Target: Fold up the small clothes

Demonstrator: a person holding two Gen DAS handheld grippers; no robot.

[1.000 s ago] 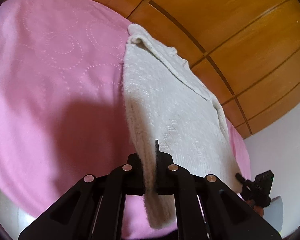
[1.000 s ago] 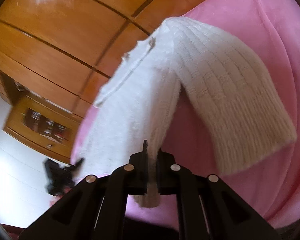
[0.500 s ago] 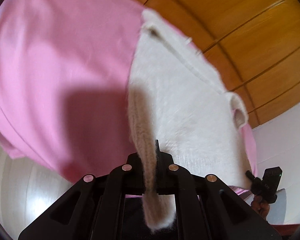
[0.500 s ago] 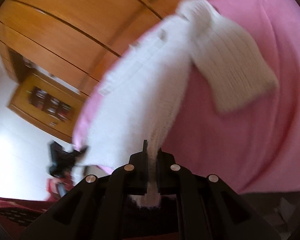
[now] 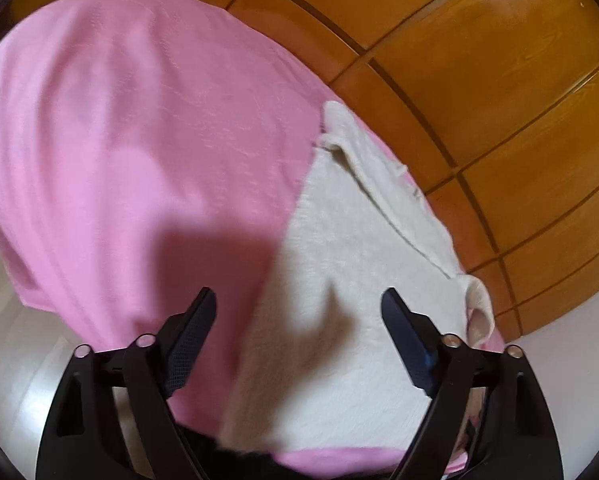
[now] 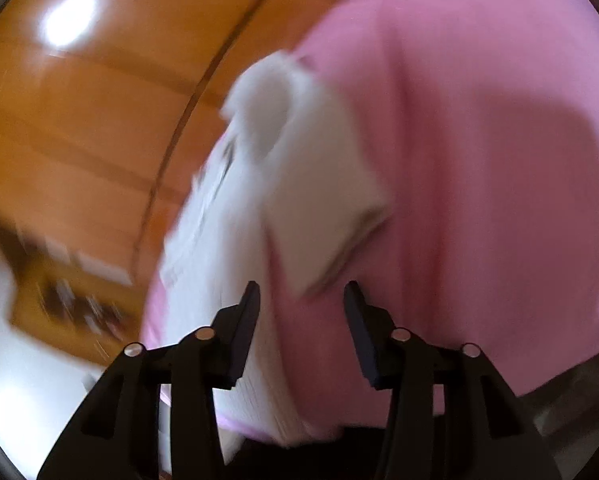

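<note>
Left wrist view shows my left gripper (image 5: 297, 312) released — its jaws have just been opening and stand wide, with nothing pinched between them. The white knit sweater (image 5: 351, 264) lies flat on the pink blanket (image 5: 131, 128), running from my near edge away to the far right, where its collar end sits beside the wooden wardrobe (image 5: 479, 80). One cuff curls up at the right side.

My right gripper (image 6: 299, 300) has also just been opening; its jaws stand partly apart, and the sweater (image 6: 235, 240) passes by the left jaw rather than being squeezed, though the picture is too blurred to be sure of contact. A sleeve (image 6: 319, 184) lies folded across the body there.

To do this release well, I judge I should draw both grippers straight back and clear — not sideways — so no pad drags the loose knit and spoils the flat lay before the next fold.
</note>
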